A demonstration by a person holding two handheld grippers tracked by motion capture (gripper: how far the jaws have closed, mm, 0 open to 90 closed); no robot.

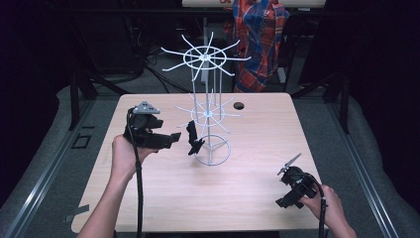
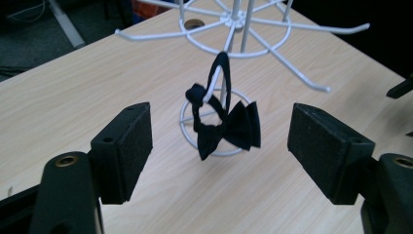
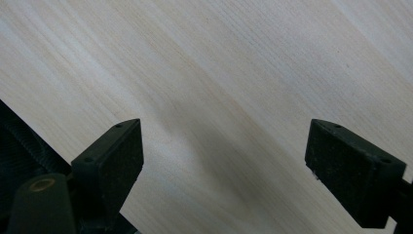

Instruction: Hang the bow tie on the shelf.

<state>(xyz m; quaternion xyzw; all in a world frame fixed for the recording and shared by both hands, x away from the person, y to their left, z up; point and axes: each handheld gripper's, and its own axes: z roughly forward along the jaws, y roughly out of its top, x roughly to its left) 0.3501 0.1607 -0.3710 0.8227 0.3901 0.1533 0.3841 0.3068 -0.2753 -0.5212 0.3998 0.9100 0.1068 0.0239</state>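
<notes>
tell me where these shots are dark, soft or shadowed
High view: the table is lit, the surroundings nearly black. Left gripper view: the bow tie is fairly sharp, the near jaws softer. Right gripper view: a broad soft shadow crosses the wood between the open jaws.

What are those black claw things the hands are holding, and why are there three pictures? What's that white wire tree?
Those are grabbing tools. A person holds one in each hand and squeezes to work two black fingers. The top picture looks down from above: the left gripper is near the middle, the right gripper rests near the table's front corner. The other two pictures come from small cameras riding on each tool, looking out between its fingers.

On the pale wooden table stands a white wire rack with spokes like wheels. A black fabric bow tie hangs by its strap from one low spoke.

Both tools are open and hold nothing. The left one faces the bow tie without touching it; the right one just looks at bare wood.
</notes>
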